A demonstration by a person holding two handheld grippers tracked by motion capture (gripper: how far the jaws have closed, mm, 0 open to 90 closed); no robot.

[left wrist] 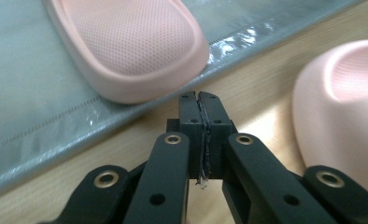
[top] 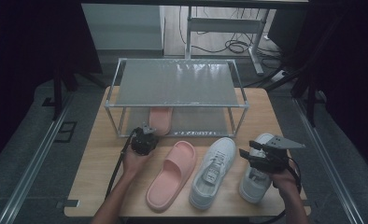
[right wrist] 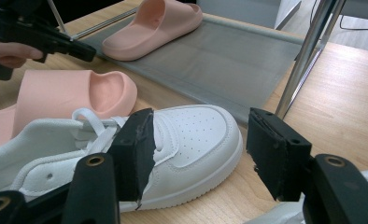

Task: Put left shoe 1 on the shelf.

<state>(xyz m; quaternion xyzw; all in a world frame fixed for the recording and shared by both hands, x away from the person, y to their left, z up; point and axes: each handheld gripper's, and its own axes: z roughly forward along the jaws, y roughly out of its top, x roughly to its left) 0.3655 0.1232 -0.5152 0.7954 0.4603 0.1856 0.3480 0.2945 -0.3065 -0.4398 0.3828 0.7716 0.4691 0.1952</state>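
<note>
Pink slipper [top: 170,173], lying on the table just in front of the shoe rack [top: 175,84] beside the clenched, empty left gripper [left wrist: 201,100]: probably light, soft foam, best pinched at its strap; right gripper [right wrist: 198,149] released

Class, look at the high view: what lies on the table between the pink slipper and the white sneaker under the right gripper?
Another white sneaker lies between the pink slipper and the white sneaker beneath the right gripper, seen in the high view.

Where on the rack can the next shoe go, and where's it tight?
Top shelf is bare. Bottom shelf is free right of the pink slipper. Crowded along the table front: second slipper, two white sneakers.
</note>
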